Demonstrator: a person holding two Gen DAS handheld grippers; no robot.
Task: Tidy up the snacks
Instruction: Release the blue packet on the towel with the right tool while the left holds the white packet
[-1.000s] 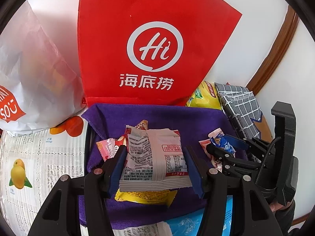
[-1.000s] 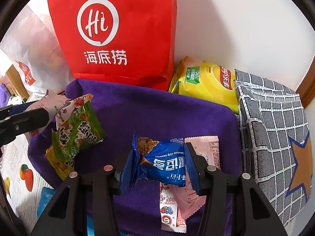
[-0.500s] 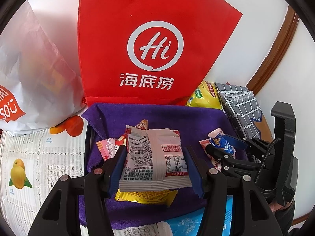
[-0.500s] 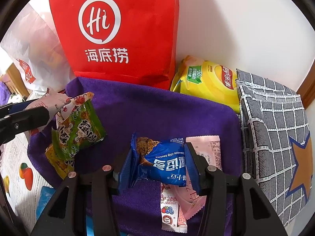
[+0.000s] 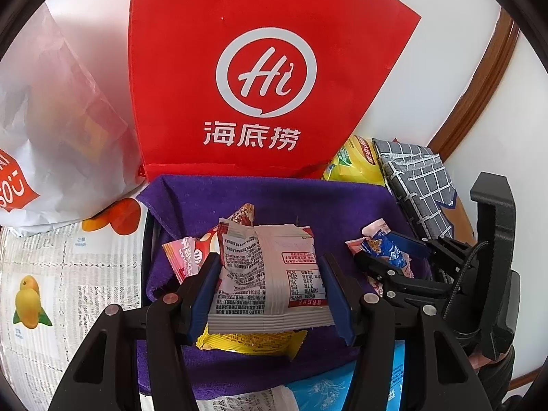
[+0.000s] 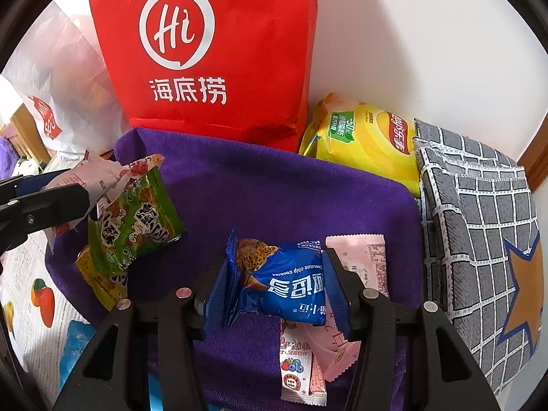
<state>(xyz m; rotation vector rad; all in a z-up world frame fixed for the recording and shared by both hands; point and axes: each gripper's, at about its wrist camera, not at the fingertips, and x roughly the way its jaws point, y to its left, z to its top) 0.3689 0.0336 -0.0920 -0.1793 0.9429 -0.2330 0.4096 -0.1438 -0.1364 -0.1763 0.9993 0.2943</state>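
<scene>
left gripper (image 5: 270,287) clamped on a white snack packet (image 5: 269,274), right gripper (image 6: 277,286) on a blue cookie packet (image 6: 284,284), both above the purple-lined tray (image 6: 274,188), apparently for sorting

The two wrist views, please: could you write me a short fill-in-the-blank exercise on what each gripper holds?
The left gripper is shut on a ____ packet.
The right gripper is shut on a ____ cookie packet.
Both hang over a ____ cloth.
Behind it stands a ____ bag.

white; blue; purple; red
</scene>
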